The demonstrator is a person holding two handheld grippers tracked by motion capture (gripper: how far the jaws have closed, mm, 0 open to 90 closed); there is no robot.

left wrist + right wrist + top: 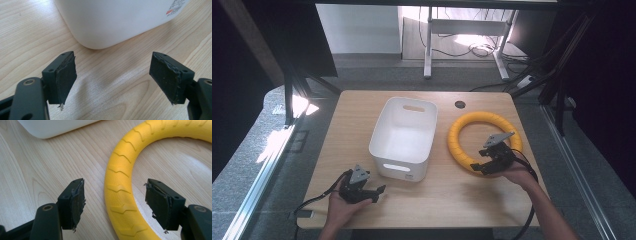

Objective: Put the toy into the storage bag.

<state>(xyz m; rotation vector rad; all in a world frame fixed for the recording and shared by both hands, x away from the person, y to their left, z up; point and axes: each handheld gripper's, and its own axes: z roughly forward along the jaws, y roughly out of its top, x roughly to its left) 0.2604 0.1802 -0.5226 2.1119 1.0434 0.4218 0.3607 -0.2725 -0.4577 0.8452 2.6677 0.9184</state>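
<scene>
Right gripper (115, 205): jaws spread wide, nothing held. The yellow ring (120, 192) lies flat on the table (32, 170), and its near arc passes between the two pads; the left pad (77, 202) stands over bare wood outside the ring, the right pad (157, 205) over the wood inside it. Cannot tell whether either pad touches the ring. In the high view the same gripper (492, 161) sits at the ring's (457, 142) near edge.

Left gripper (115, 80): jaws also wide apart, empty, hovering low over the table. Just beyond its fingertips is the rounded corner of the white bin (112, 22).

Progress, as a judgement: early. The ring is not yet gripped or lifted. The bin (404, 132) looks empty in the high view. If the ring is meant for the bin, closing, lifting, carrying and dropping are all left.

Writing: a small label on the bin wall (175, 7), up and right of the left gripper's fingers, has a red mark and lines of print, too small to read. No brand seen on the ring.
</scene>
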